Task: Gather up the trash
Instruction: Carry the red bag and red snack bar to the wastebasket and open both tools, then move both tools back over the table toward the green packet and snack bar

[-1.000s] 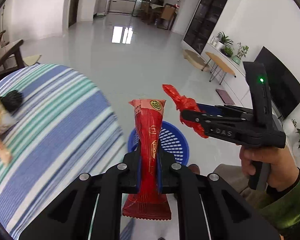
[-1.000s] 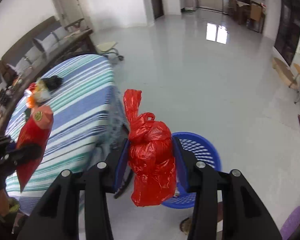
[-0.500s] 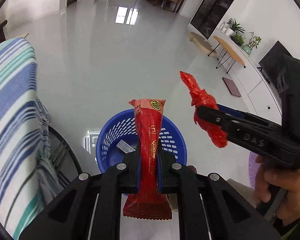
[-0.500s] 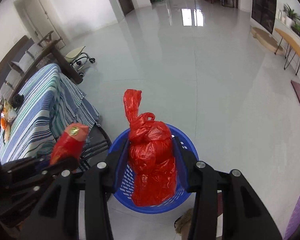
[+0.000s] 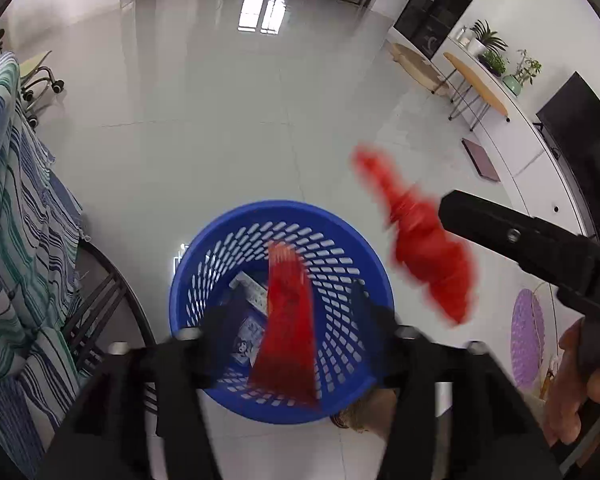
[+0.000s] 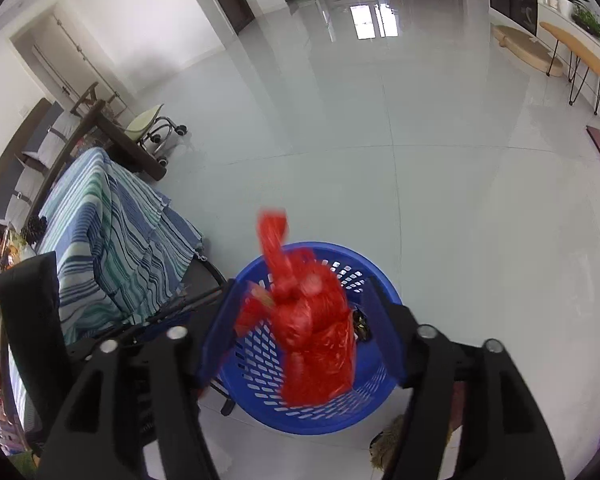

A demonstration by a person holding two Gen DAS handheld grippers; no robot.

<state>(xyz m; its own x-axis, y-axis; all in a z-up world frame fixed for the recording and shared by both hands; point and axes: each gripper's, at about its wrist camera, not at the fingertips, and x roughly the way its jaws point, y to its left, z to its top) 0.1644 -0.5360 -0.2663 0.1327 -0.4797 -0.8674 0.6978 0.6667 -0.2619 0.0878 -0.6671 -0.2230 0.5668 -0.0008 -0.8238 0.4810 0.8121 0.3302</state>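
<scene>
Both claws now sprung apart above blue basket [image 5: 204, 248], left claw [image 5: 290, 320] letting red wrapper [image 5: 286, 328] fall blurred into basket, right claw [image 6: 300, 320] releasing red bag [image 6: 312, 328] over basket, striped counter [image 6: 100, 224] left of basket.

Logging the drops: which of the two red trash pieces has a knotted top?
The crumpled red bag at the right claw; the flat red wrapper at the left claw has none.
</scene>
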